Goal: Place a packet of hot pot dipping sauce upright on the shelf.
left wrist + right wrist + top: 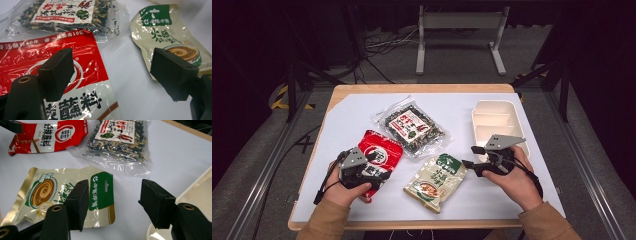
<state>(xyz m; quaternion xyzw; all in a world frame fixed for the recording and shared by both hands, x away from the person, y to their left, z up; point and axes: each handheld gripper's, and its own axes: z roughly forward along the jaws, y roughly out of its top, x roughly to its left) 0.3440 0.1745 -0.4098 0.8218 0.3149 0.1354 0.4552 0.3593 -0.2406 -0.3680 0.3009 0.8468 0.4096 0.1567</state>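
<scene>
The beige sauce packet [435, 182] is seen lying flat on the white sheet [492, 200] that covers the wooden worktop [412, 88], near the front edge and between the two hands. The right tongs [468, 156] are held just beside the packet's green top, spread wide with nothing gripped; in the right gripper view [113, 197] one jaw is seen over the packet's green header while the other stands over bare sheet. The left tongs [382, 167] are held over the red sauce packet [379, 155], which lies to the left of the beige one; in the left gripper view [110, 72] they are seen spread apart with nothing clamped, the red packet [62, 72] beneath one jaw and the beige packet [170, 42] by the other. Farther back, a clear bag of dark dried mix [412, 126] is laid at the middle of the sheet. At the right, a cream compartmented tray [494, 120] is placed; its visible compartments are seen bare. Beyond the worktop, a grey floor, loose cables [382, 45] and a light metal stand [460, 35] are seen in a dark room.
</scene>
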